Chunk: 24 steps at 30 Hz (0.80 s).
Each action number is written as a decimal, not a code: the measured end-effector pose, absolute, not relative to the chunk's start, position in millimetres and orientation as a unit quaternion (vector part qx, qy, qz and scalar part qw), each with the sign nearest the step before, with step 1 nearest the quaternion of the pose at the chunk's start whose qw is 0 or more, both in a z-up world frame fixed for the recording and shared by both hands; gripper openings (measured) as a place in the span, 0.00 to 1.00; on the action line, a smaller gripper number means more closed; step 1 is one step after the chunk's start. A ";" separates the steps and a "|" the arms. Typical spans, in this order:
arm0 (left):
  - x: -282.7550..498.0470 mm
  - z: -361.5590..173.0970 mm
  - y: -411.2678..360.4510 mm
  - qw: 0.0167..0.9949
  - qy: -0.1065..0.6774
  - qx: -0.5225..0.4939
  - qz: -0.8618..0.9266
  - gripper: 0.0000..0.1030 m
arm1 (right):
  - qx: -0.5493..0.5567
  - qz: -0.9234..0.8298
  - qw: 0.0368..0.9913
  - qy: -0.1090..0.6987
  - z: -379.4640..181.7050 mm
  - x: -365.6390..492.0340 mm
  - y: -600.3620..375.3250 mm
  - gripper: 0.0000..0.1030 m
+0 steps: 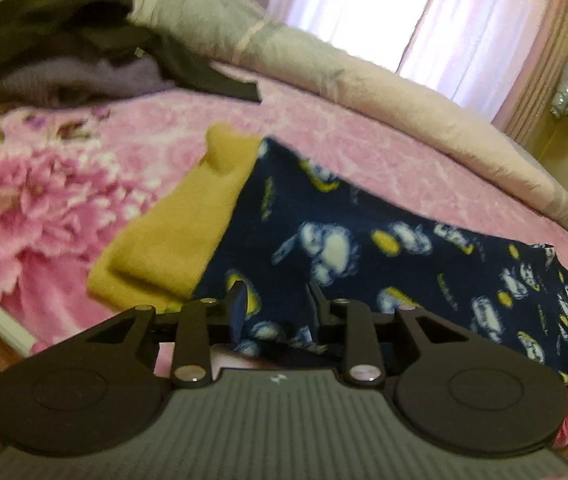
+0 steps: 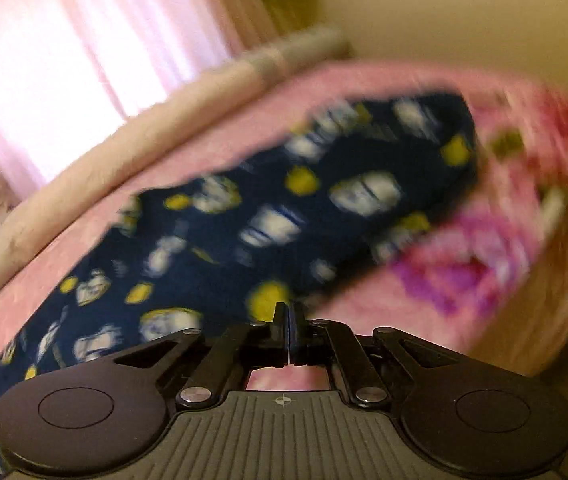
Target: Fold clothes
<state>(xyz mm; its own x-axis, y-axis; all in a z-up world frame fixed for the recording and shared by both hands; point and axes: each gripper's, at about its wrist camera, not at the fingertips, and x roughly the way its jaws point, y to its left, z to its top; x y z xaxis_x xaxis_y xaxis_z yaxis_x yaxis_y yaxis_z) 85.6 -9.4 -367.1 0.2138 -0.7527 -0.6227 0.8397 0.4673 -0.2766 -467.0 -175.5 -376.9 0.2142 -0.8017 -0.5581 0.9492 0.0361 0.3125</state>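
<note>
Left wrist view: the left claw sits at the lower middle of the frame, its two black fingers standing apart with navy fabric bunched in the gap between them. Whether the pads actually press on that cloth cannot be told. The cloth belongs to the navy printed garment, patterned in white and yellow, which runs from the centre of the frame out to the lower right edge, lying on the bed. Tucked against its left side, touching it, is a mustard-yellow garment. Both lie on the pink floral blanket that covers the bed. In the upper left a pile of dark clothes rests on the blanket, well apart from the navy piece. Behind it a pale rolled duvet crosses from upper left to the right edge, and a bright pink curtain fills the upper right.

Right wrist view: the picture is smeared by motion. The right claw is at the lower middle, clenched, its fingers pressed together with no cloth visible between them. Beyond its tips the navy printed garment stretches diagonally from the lower left to the upper right, on the pink floral blanket. The pale rolled duvet and the pink curtain lie in the upper left.
</note>
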 end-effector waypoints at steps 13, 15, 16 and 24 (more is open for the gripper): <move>44.5 -394.2 -26.5 0.754 0.327 0.151 -0.549 0.30 | 0.300 -0.515 0.777 0.203 -405.3 -423.5 -168.5 0.03; 45.3 -388.2 -24.3 0.757 0.320 0.145 -0.551 0.30 | 0.305 -0.545 0.761 0.173 -398.2 -453.7 -175.5 0.03; 45.1 -386.5 -24.6 0.759 0.321 0.140 -0.549 0.30 | 0.307 -0.563 0.751 0.154 -394.4 -469.9 -179.6 0.03; 39.1 -382.0 -38.6 0.755 0.351 0.103 -0.544 0.30 | 0.476 -0.584 0.650 -0.099 -401.3 -612.1 -216.3 0.15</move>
